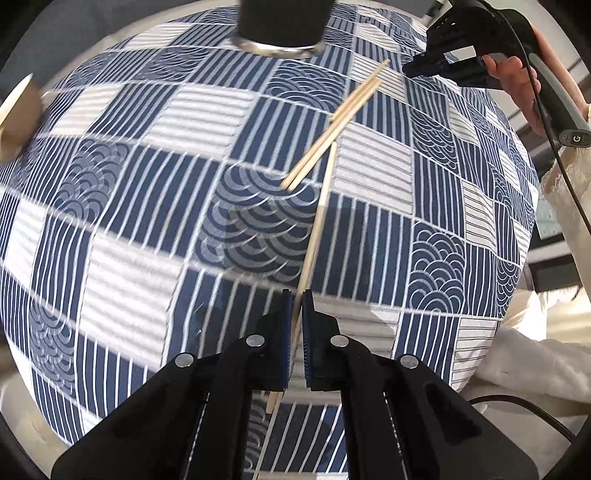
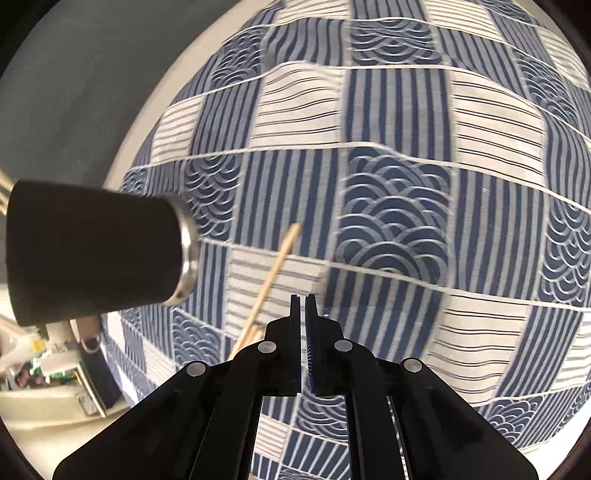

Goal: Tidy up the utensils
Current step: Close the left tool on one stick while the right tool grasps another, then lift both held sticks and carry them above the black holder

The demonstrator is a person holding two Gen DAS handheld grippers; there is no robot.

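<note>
place: home dining table | evidence: patterned tablecloth, chopsticks, black cup

Patterned tablecloth is lying bare across the left and middle — open room for a gripper to pass there. A dark cup is standing at the far edge, blocking that side. A chopstick pair is lying crossed on the cloth right of centre, and the right gripper is hanging just beyond it. A pale object, possibly wooden, is intruding at the left edge — too blurred to name.
</note>
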